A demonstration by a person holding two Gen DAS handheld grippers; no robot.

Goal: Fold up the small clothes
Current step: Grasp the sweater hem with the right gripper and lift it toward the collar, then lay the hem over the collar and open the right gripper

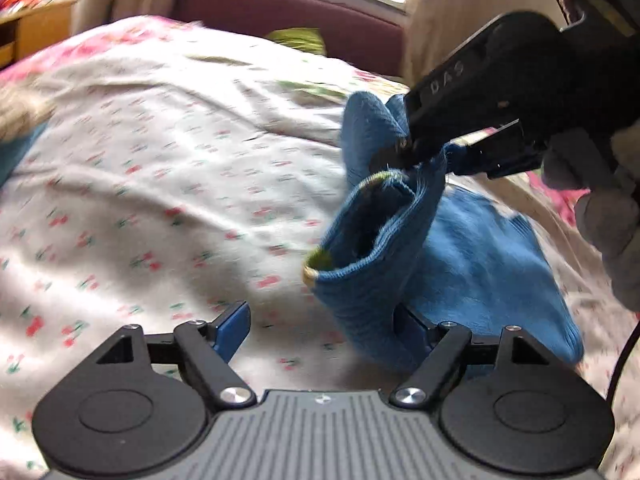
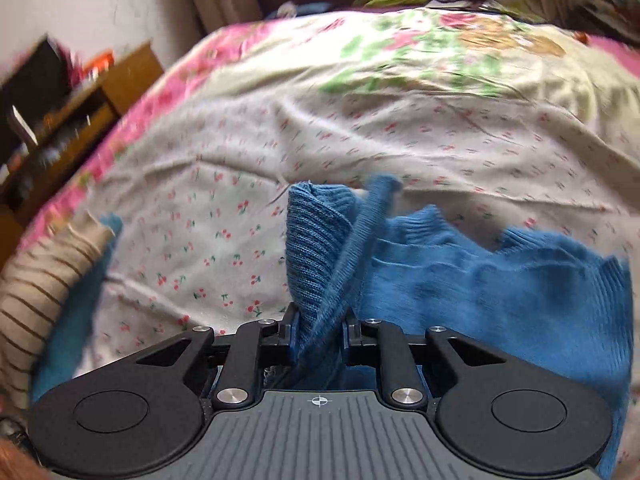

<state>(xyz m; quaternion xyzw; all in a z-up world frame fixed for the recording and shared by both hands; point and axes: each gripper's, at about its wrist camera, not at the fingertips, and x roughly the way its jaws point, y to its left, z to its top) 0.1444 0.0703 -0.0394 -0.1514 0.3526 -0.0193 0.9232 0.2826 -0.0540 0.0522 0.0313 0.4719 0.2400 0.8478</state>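
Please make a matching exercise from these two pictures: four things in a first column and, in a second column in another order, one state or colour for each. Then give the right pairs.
Column one:
1. left gripper
2. right gripper
3. bedsheet
4. striped cloth

Column two:
A. beige with brown lines, at the left edge
B. open, nothing clamped
C. white with small cherries
D. shut on the blue sock

Pairs: 1-B, 2-D, 3-C, 4-A
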